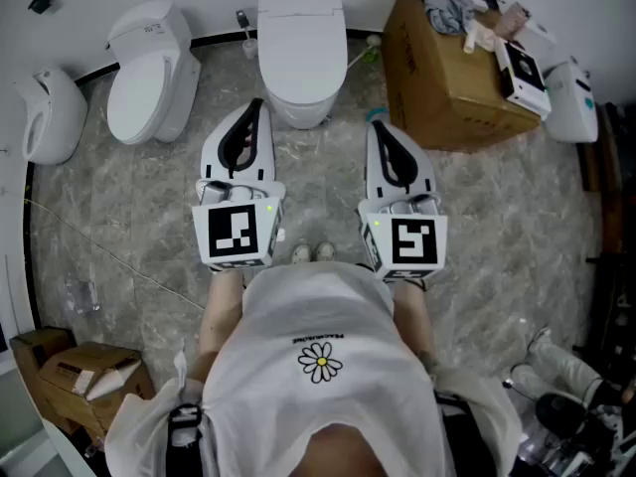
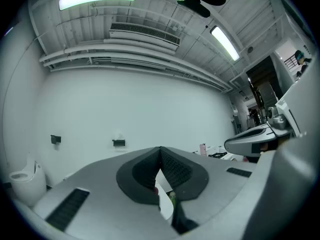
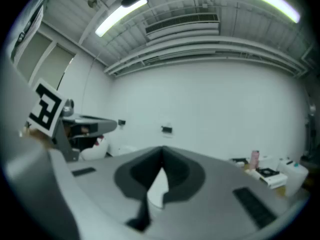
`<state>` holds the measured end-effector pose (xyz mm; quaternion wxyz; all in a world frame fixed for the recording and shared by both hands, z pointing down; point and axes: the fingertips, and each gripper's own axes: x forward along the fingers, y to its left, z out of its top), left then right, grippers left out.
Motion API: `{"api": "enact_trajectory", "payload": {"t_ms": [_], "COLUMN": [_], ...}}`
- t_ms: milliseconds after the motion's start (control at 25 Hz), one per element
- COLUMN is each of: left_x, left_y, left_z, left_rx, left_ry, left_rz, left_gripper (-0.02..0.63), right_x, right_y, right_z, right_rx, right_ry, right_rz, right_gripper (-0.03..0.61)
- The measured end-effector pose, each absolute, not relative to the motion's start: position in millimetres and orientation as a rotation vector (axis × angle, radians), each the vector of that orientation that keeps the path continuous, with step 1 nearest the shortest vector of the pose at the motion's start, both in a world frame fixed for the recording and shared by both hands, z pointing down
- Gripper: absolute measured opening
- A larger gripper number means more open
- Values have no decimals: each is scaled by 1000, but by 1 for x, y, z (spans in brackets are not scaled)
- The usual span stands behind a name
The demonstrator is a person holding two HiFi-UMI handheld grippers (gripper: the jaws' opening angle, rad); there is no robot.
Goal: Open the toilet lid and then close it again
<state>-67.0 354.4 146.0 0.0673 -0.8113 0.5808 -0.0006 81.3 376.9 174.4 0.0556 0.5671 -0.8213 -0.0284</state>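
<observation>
At the far left of the head view, a white ceramic wall fixture [image 1: 45,117] stands against the wall. A white ceramic side toilet [image 1: 149,78], with its lid down, sits just beside it on the grey marble-pattern floor [image 1: 119,227]. 2 brown cardboard boxes [image 1: 79,376] lie at the lower left. The left gripper [image 1: 255,107], a white body with dark pads, points level toward the far wall. Its cube with square markers [image 1: 238,232] faces the camera. In the left gripper view its jaws are fully closed, tips together, with nothing gripped between them. The task item, a white ceramic centre toilet with a flat rectangular tank [image 1: 301,8], stands against the wall directly ahead. Its smooth white lid [image 1: 301,58] lies flat on the bowl, closed. The 2 gripper tips are near the front of the bowl, 1 at each side. The right gripper [image 1: 377,124], of the same build, also points level. In the right gripper view its jaws are likewise closed tip to tip and hold nothing. The person's white T-shirt with a daisy print [image 1: 320,363] fills the lower centre. To the right, a large brown cardboard carton [image 1: 447,97] carries cloth and small items on top. A white plastic container [image 1: 571,97] stands at the far right.
</observation>
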Motion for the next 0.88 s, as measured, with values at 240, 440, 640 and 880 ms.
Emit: {"api": "enact_trajectory", "payload": {"t_ms": [240,440,640,880], "left_x": [-64,-68,-66,-63], "left_y": [356,361,362,362], "left_z": [150,155,157,169], "left_rx": [-2441,-2434,-2435,-2412], "left_ry": [1752,1780,1811,1861], "left_rz": [-2,-12,-11,-42], "left_gripper": [20,20,20,20], "right_x": [91,91,96,114], "right_y": [376,383,384,380], "right_z": [174,177,176,187], "right_rx": [1742,1727,1743,1745], "right_ry": [-2483,-2501,-2526,-2523], "right_rz": [-110,-105,-85,-28], "right_gripper": [31,31,31,31]}}
